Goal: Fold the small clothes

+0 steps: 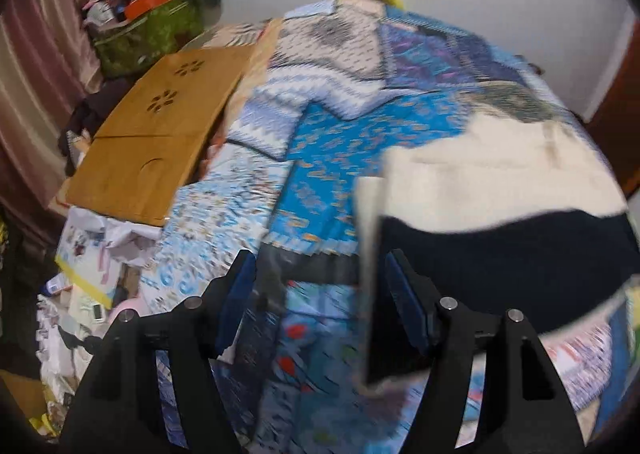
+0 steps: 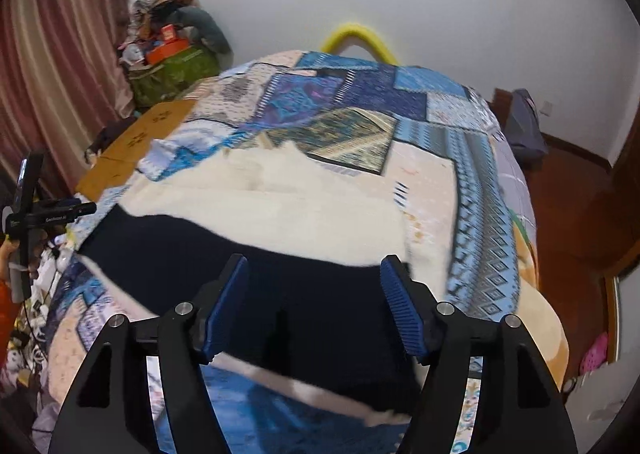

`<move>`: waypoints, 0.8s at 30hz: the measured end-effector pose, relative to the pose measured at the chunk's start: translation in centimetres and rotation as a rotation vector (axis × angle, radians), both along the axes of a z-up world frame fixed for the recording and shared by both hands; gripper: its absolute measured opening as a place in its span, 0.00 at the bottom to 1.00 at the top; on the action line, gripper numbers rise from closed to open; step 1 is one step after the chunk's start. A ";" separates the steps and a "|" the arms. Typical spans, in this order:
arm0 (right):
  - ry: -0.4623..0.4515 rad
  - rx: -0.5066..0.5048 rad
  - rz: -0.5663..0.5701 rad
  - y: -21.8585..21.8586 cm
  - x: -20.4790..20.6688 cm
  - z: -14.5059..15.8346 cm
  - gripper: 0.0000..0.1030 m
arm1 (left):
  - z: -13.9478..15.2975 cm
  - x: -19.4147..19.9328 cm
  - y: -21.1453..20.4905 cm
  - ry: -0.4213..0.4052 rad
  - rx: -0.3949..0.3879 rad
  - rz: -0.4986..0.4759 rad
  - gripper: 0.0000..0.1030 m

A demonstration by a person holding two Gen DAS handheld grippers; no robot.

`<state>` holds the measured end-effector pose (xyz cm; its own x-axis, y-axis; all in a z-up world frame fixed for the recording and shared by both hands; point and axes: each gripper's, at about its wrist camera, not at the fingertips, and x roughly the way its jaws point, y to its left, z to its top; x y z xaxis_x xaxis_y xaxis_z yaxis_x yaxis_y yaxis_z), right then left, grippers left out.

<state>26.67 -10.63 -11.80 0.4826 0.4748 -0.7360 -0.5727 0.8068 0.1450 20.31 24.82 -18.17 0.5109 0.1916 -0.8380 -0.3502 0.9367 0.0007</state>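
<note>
So the garment [image 2: 280, 214] is being shown spread flat on the bed, right on top of a patchwork quilt [image 2: 400, 94] done in blues, creams and a bit of purple. It's being seen as a two-tone piece: the far part is cream and fuzzy-looking, the near part is a very dark navy or black band, with a wavy line where the two colours meet. In the left wrist view a cream edge of it [image 1: 500, 182] is being seen standing up beside the right-hand finger, badly blurred, so whether it's touching can't be told. The left gripper [image 1: 316, 294] is being held spread apart with nothing pinched. The right gripper [image 2: 314, 302] is being held wide too, over the dark band, pads not pressing on the cloth. A wooden lap tray [image 1: 160, 126] is being left lying on the quilt's left edge, well apart from the garment.
</note>
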 end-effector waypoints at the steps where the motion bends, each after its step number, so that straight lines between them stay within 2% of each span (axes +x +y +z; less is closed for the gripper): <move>1: -0.003 0.005 0.011 0.5 -0.2 0.1 0.64 | 0.3 -0.5 -0.6 -0.012 -0.021 -0.013 0.66; 5: -0.009 0.014 0.064 3.1 -1.4 0.0 0.69 | 0.4 -2.2 -3.0 -0.031 -0.089 -0.025 0.74; 7: 0.000 0.007 0.086 4.3 -1.8 -0.6 0.69 | -0.1 -2.9 -3.9 -0.030 -0.132 -0.032 0.75; 12: 0.059 -0.042 0.141 7.6 -2.2 -3.6 0.69 | -2.1 -3.7 -6.0 0.015 -0.266 -0.013 0.75; 15: 0.108 -0.091 0.163 9.0 -2.2 -6.0 0.69 | -3.0 -3.4 -7.0 0.024 -0.354 -0.048 0.75; 18: 0.124 -0.069 0.152 8.8 -2.1 -6.6 0.76 | -3.9 -2.7 -7.4 0.033 -0.434 -0.057 0.75; 21: 0.161 -0.037 0.147 8.2 -1.7 -6.8 0.76 | -5.0 -1.8 -7.1 0.030 -0.511 -0.006 0.75; 24: 0.158 -0.035 0.159 8.2 -2.1 -6.9 0.77 | -5.3 -1.0 -6.3 0.001 -0.596 0.034 0.75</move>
